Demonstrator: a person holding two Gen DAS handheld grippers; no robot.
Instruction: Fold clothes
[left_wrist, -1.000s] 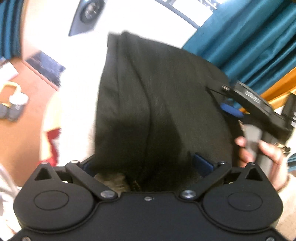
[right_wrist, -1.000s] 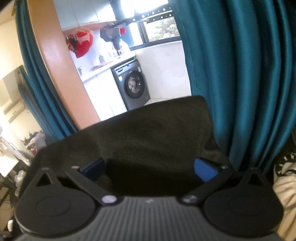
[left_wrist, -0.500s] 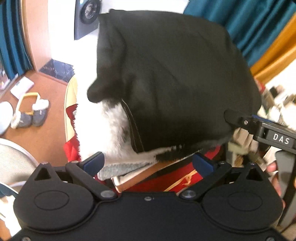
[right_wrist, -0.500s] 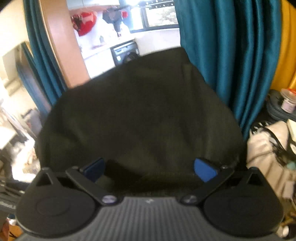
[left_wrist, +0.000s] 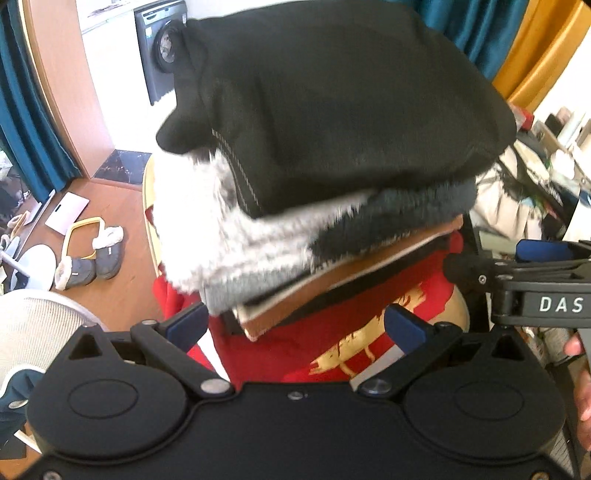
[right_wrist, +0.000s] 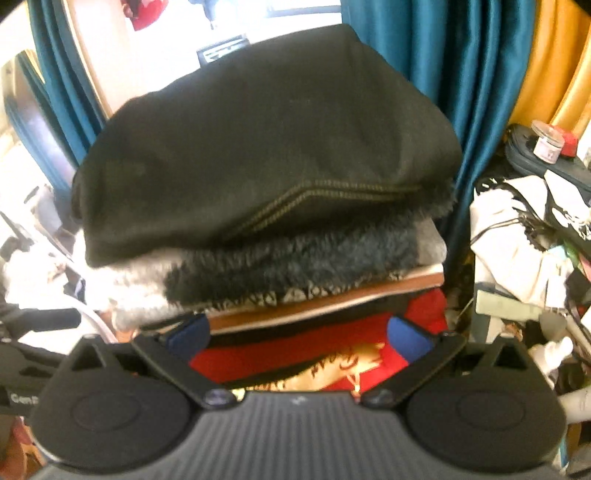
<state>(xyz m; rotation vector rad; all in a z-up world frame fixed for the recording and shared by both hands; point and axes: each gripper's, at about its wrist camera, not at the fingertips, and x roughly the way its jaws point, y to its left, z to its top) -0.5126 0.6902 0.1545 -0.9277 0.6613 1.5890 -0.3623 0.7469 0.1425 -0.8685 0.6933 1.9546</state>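
A folded black garment (left_wrist: 332, 99) (right_wrist: 266, 147) lies on top of a stack of folded clothes. Under it come a fleecy white and dark grey piece (left_wrist: 229, 240) (right_wrist: 295, 262), a brown layer (left_wrist: 332, 284) and a red garment with gold print (left_wrist: 332, 343) (right_wrist: 295, 358). My left gripper (left_wrist: 293, 326) is open, level with the stack's lower layers, with nothing pinched. My right gripper (right_wrist: 297, 334) is open too, facing the red garment from another side. In the left wrist view the right gripper (left_wrist: 535, 266) shows beside the stack.
A washing machine (left_wrist: 162, 48) stands behind the stack. Slippers (left_wrist: 88, 258) lie on the wooden floor, and a white fan (left_wrist: 33, 325) is at the left. Teal curtains (right_wrist: 443, 55) hang at the back. Bags and clutter (right_wrist: 517, 221) crowd the right. A hand (left_wrist: 583, 387) holds the right gripper.
The black garment, which filled both views close over the grippers, now lies on the stack. Both grippers have drawn back from it and stand lower.
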